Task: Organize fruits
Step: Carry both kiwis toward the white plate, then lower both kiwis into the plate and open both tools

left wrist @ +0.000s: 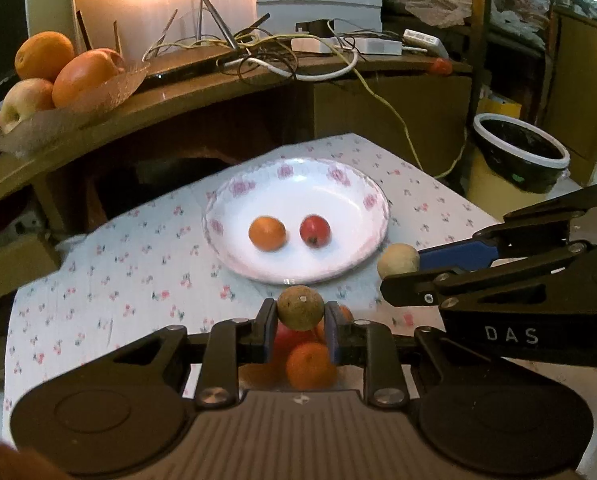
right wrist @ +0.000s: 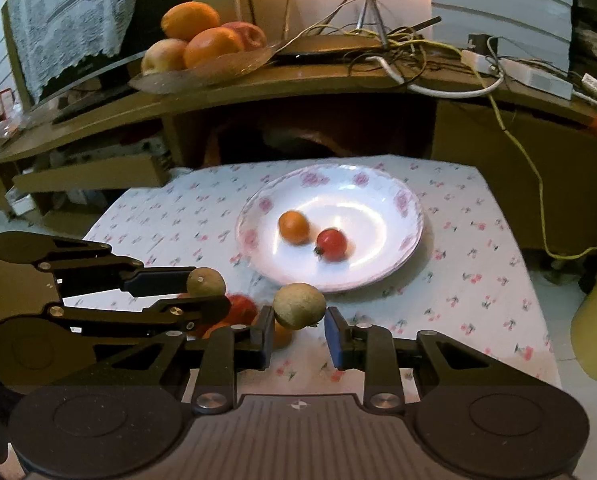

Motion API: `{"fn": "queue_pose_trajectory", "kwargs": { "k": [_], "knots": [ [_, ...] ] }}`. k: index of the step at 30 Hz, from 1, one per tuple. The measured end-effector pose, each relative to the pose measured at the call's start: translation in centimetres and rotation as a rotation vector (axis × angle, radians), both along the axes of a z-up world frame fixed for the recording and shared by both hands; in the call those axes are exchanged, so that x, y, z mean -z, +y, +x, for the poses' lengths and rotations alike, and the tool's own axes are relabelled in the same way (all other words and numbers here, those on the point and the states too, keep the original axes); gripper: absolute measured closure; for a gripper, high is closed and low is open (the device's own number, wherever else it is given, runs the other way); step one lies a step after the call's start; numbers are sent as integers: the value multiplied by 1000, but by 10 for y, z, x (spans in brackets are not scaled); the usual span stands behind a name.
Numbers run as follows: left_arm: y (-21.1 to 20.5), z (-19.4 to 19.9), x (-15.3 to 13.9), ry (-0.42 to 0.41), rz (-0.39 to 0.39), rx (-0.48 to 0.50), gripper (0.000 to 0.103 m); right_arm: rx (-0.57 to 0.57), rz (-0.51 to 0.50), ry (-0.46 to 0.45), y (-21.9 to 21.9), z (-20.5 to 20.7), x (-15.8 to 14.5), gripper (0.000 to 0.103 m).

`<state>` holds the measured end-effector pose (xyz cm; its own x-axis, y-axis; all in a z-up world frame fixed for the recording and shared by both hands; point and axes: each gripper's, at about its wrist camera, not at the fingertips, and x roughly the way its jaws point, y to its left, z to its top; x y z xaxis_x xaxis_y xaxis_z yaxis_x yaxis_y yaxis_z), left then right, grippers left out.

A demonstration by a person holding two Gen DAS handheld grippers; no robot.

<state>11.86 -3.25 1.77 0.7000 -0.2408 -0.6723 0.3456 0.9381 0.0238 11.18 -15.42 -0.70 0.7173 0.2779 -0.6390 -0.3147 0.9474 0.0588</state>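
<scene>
We hold one small round brown fruit in each claw, so two of these are in the air, low in both frames. The left claw point(left wrist: 300, 316) is clenched on the darker brown fruit point(left wrist: 300, 307), pinched at its sides; being near round, it shows no clear long axis, and its pale stem scar faces the camera. The right claw point(right wrist: 299, 322) grasps the paler brown fruit point(right wrist: 299, 306), which is likewise near round, its fingers meeting its two sides. Both fruits hang over the near part of the cloth-covered counter point(left wrist: 118, 272), just short of the plate. The flowered plate point(left wrist: 214, 226) sits mid-frame and holds two pieces, apart from each other: one small orange fruit point(left wrist: 267, 233) and one small red fruit point(left wrist: 315, 231), whose dark stem end points toward the lower edge of the frame. Below the left claw a little pile of loose fruit point(left wrist: 310, 366) lies on the cloth; we count at least three, orange and red, partly hidden. In the upper left, on the wooden counter point(left wrist: 218, 84), a glass dish point(left wrist: 110, 92) carries two oranges and two apples.
</scene>
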Motion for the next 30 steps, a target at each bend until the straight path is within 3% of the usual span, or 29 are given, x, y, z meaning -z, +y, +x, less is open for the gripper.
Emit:
{"fn": "queue_pose_trajectory", "kwargs": {
  "k": [13, 30],
  "knots": [
    [-3, 43, 12, 13, 1, -20, 73, 14, -21, -3, -3, 49, 7, 74],
    [-2, 65, 24, 32, -15, -37, 72, 7, -35, 10, -5, 73, 15, 71]
  ]
}}
